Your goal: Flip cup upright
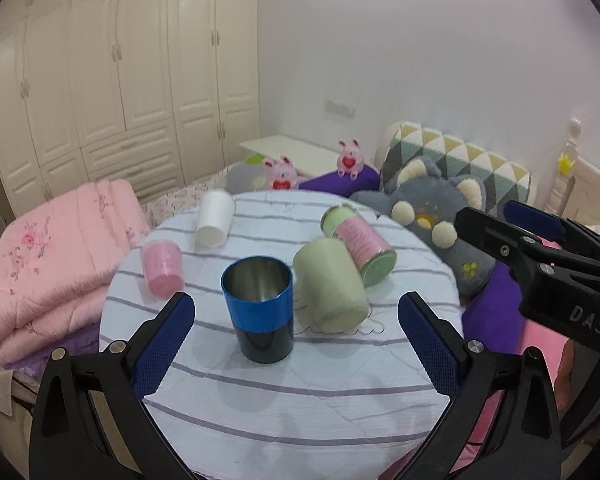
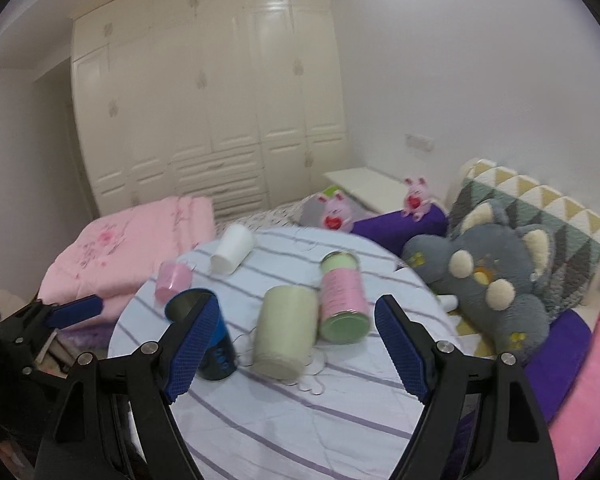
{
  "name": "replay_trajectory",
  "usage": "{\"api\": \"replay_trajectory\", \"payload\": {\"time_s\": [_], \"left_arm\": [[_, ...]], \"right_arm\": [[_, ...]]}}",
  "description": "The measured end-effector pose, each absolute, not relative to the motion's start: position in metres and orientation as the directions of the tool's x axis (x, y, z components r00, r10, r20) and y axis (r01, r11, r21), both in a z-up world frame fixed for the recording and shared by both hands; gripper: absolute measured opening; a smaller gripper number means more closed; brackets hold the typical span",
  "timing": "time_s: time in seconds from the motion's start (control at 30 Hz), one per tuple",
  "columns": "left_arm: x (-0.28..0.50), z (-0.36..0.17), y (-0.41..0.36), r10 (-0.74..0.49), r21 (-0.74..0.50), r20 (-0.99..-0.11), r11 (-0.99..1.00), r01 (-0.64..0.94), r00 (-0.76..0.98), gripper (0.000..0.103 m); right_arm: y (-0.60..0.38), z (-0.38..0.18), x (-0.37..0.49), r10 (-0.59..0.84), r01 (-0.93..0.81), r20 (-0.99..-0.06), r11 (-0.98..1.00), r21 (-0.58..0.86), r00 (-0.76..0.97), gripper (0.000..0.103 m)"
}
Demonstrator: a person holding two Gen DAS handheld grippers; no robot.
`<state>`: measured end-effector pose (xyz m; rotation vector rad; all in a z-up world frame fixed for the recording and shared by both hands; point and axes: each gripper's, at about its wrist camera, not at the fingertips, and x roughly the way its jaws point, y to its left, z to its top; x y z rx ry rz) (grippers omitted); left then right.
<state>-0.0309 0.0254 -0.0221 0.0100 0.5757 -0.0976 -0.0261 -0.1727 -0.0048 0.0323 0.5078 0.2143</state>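
A blue and black metal cup (image 1: 259, 308) stands upright on the round striped table (image 1: 300, 392), mouth up. My left gripper (image 1: 296, 320) is open and empty, its fingers either side of the cup and a little short of it. A pale green cup (image 1: 332, 284) lies on its side right of it. My right gripper (image 2: 292, 336) is open and empty, facing the green cup (image 2: 286, 332). The blue cup (image 2: 208, 336) shows behind its left finger. A pink cup (image 1: 162, 268) and a white cup (image 1: 214, 218) also lie on their sides.
A pink and green can (image 1: 360, 244) lies on its side behind the green cup. A folded pink quilt (image 1: 48, 264) lies left of the table. A grey plush toy (image 1: 440, 216), a patterned pillow (image 1: 460, 160) and purple cushions lie to the right on the bed.
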Motion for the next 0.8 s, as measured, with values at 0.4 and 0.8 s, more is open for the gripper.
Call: {"api": "replay_trajectory", "payload": {"time_s": [0.4,0.8], "left_arm": [[-0.059,-0.002,0.016,-0.103,-0.028,-0.474,0.994,0.102,0.875,0.103],[-0.071,-0.001,0.016,-0.094,-0.042,-0.461,0.996,0.085,0.882,0.103]], "right_arm": [[-0.192,0.007,-0.051,0.102,-0.089,-0.413,0.995,0.051,0.905,0.083],[-0.184,0.003,-0.063,0.124,-0.119,-0.405,0.992,0.037,0.906,0.083]]}}
